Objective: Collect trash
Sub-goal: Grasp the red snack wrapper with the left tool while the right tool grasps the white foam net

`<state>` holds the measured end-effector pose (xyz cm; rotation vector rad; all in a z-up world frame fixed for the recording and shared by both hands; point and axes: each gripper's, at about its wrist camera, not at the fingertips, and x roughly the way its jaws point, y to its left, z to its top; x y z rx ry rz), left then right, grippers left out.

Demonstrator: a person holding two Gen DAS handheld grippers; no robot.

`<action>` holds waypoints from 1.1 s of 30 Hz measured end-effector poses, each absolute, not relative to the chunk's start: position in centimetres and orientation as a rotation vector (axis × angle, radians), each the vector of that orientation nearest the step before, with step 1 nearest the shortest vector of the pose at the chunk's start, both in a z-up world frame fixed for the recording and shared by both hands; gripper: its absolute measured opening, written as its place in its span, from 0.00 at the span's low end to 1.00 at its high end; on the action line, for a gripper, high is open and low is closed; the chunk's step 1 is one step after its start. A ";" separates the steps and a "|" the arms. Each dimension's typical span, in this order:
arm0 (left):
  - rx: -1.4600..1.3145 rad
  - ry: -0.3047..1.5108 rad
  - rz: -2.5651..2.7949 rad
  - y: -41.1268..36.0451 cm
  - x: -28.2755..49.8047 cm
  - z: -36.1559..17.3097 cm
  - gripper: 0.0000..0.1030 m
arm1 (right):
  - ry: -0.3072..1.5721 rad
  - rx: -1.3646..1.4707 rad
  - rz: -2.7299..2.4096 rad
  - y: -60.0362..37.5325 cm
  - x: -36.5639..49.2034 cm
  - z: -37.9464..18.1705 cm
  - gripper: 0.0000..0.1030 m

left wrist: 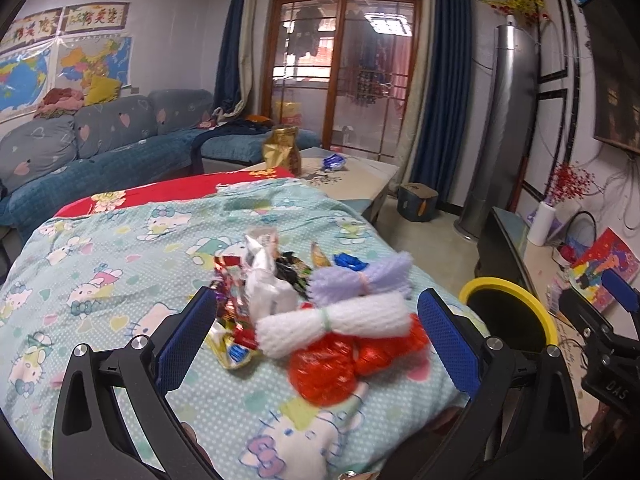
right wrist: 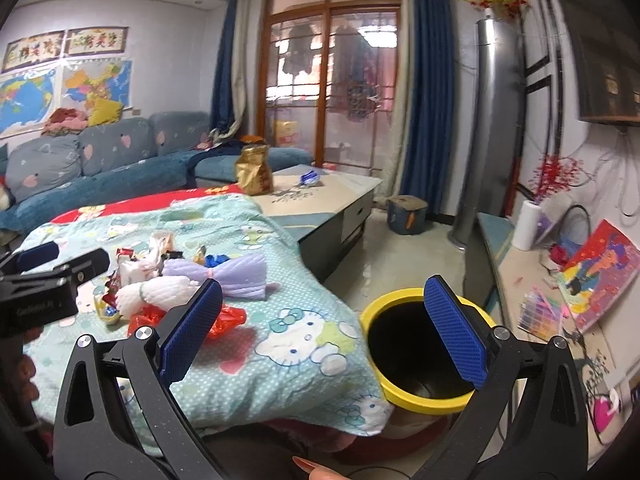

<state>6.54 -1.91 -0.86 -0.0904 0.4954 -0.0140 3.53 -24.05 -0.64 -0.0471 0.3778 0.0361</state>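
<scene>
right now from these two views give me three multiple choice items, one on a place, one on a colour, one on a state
1. Where is the trash bin?
A. on the sofa
B. on the floor beside the covered table's corner
C. on the coffee table

2. What colour is the bin's rim?
A. yellow
B. green
C. white

3. How is the left tool?
A. shut on the red wrapper
B. shut on nothing
C. open, holding nothing

Answers:
1 B, the bin stands low by the corner of the Hello Kitty cloth.
2 A, a yellow ring circles its black inside.
3 C, its blue pads stand wide apart on either side of the trash pile, with the white foam net and red wrapper lying loose on the cloth.
</scene>
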 end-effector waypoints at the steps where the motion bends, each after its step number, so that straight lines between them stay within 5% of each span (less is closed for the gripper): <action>1: -0.093 0.500 -0.005 -1.5 7.0 -1.0 0.94 | 0.386 -0.051 0.051 -23.8 3.9 -0.7 0.90; 13: -0.158 0.587 0.073 6.2 12.1 -2.9 0.94 | 0.505 -0.119 0.326 -17.5 9.0 -2.5 0.87; 24: -0.282 0.708 -0.002 10.1 15.7 -5.7 0.93 | 0.624 -0.162 0.467 -14.1 11.2 -4.6 0.68; 33: -0.362 0.832 -0.079 10.1 19.5 -7.5 0.70 | 0.706 -0.155 0.537 -13.4 12.5 -5.7 0.48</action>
